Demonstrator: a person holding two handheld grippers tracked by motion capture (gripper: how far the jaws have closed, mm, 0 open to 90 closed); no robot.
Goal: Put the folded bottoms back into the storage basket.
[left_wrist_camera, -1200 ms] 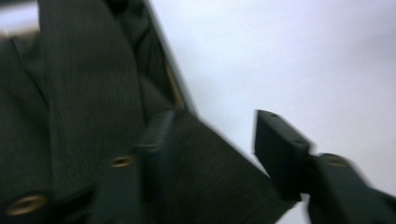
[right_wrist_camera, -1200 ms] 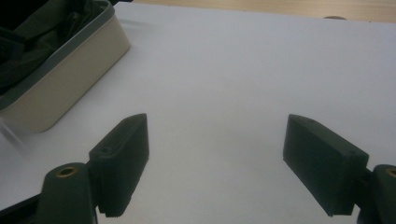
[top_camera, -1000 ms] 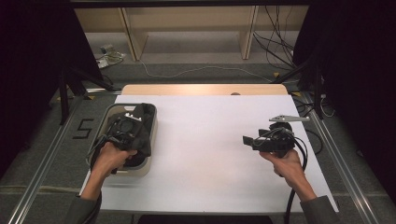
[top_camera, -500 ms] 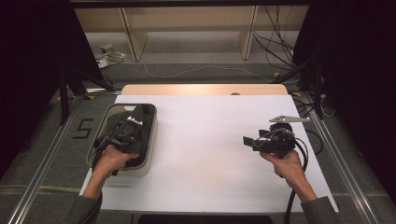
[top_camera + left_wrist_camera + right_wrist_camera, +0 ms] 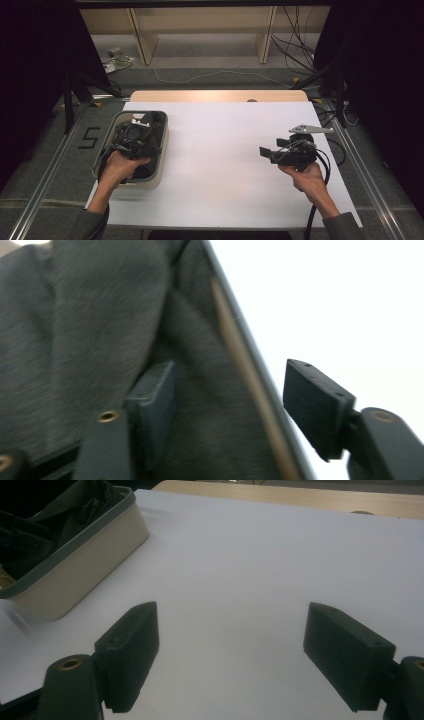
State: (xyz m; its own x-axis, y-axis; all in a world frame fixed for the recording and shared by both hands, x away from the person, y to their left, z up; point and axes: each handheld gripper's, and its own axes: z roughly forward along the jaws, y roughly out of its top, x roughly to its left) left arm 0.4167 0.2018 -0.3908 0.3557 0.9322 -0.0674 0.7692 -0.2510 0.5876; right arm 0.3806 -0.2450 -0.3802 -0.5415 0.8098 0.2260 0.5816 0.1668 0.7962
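A beige bin with a grey rim [image 5: 162,147] stands at the left of the white table and holds a dark grey cloth [image 5: 153,122]. My left gripper [image 5: 136,136] is down inside the bin. In the left gripper view it [image 5: 230,400] is open: one jaw lies against the cloth [image 5: 75,315], and the bin's rim [image 5: 245,370] runs between the jaws. My right gripper [image 5: 265,151] hovers over the right side of the table, pointing left. It [image 5: 235,650] is open with nothing between its jaws, and the bin [image 5: 75,575] lies beyond it.
The white tabletop [image 5: 215,150] spreads between the two hands. A wooden strip [image 5: 215,96] borders its far edge. Beyond stand a wooden shelf frame [image 5: 200,30] and loose cables [image 5: 295,55] on the floor. A "5" mark [image 5: 89,137] is on the floor at left.
My left gripper has shifted slightly inside the bin. The right gripper has stayed put.
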